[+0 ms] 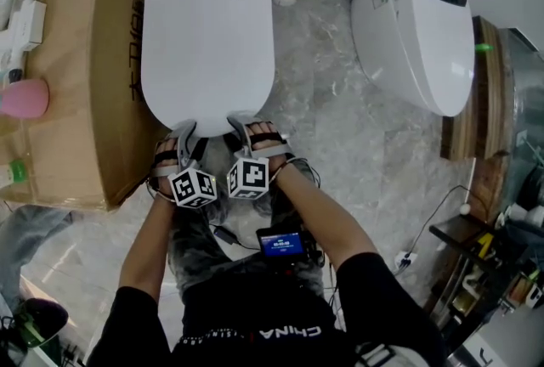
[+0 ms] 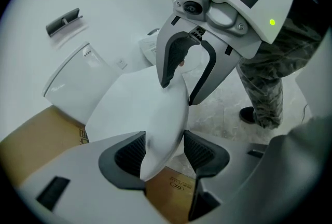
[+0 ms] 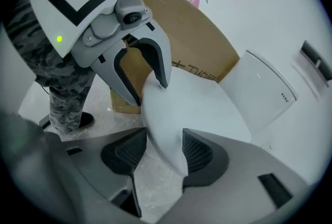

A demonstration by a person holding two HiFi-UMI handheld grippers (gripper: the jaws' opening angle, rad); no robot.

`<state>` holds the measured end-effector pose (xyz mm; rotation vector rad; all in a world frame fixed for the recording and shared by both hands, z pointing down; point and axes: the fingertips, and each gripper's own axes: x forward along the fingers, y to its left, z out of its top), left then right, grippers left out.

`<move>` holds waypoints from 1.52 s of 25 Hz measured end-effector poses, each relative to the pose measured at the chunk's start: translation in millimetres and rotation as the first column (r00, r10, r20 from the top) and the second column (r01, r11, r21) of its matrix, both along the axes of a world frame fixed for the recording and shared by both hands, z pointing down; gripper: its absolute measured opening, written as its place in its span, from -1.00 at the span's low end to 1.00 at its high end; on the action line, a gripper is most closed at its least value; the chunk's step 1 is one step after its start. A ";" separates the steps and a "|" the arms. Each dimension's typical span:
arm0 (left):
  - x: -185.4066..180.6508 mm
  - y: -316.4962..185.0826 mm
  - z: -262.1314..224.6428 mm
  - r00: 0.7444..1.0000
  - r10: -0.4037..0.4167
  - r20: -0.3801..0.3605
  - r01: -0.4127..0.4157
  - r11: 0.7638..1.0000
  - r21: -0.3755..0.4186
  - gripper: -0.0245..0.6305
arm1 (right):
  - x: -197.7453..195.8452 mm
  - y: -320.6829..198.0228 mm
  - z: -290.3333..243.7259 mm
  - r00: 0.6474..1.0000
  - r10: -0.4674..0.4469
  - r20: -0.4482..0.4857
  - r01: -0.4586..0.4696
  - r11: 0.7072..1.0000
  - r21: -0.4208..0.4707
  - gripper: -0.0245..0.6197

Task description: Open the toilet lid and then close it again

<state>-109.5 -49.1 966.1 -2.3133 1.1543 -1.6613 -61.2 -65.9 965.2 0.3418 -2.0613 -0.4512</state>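
Observation:
The white toilet lid (image 1: 208, 42) lies low over the bowl, seen from above in the head view. Both grippers sit side by side at its front rim. My left gripper (image 1: 185, 134) is open, and the lid's rim (image 2: 140, 109) runs between its dark ribbed pads (image 2: 129, 153); I see no squeeze on it. My right gripper (image 1: 246, 126) is open too, its jaws wide around the same rim (image 3: 192, 109). Each gripper view also shows the other gripper: the right gripper (image 2: 179, 91) and the left gripper (image 3: 150, 92) both straddle the lid's edge.
A large cardboard box (image 1: 85, 76) stands tight against the toilet's left side, with a pink object (image 1: 24, 98) on it. A second white toilet (image 1: 416, 25) stands at the right on the marble floor (image 1: 340, 127). A wooden shelf (image 1: 463, 110) and cables line the right edge.

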 end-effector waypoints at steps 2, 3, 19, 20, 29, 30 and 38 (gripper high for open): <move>-1.6 -0.3 -18.2 1.000 -0.008 -0.003 0.008 1.000 0.015 -0.24 | -1.4 -0.9 -18.5 1.000 -0.005 0.007 0.005 1.000 0.004 -0.23; -2.3 -0.6 -28.8 1.000 -0.014 -0.005 0.014 1.000 0.022 -0.24 | -2.2 -1.4 -28.9 1.000 -0.007 0.011 0.007 1.000 0.004 -0.23; -19.3 -97.7 -266.9 1.000 -0.018 -0.012 0.019 0.990 0.136 -0.38 | -21.9 -86.5 -265.0 0.996 0.047 0.077 -0.050 0.998 0.038 -0.56; -20.5 -106.7 -277.8 1.000 -0.016 -0.006 0.017 0.990 0.142 -0.48 | -23.9 -96.7 -275.8 0.995 0.057 0.080 -0.059 0.998 0.031 -0.56; -36.3 -163.5 -327.4 0.999 -0.002 0.037 -0.002 0.995 0.097 -0.53 | -37.8 -153.5 -322.4 0.999 0.016 0.038 -0.014 0.998 -0.053 -0.56; -37.1 -170.1 -330.6 0.999 -0.004 0.041 0.000 0.996 0.089 -0.53 | -39.2 -159.6 -326.2 0.999 0.011 0.038 -0.009 0.998 -0.054 -0.56; -41.9 -207.6 -348.4 0.996 -0.061 0.068 0.064 0.997 -0.041 -0.54 | -44.5 -197.6 -350.1 0.999 -0.001 0.044 0.009 0.984 -0.179 -0.56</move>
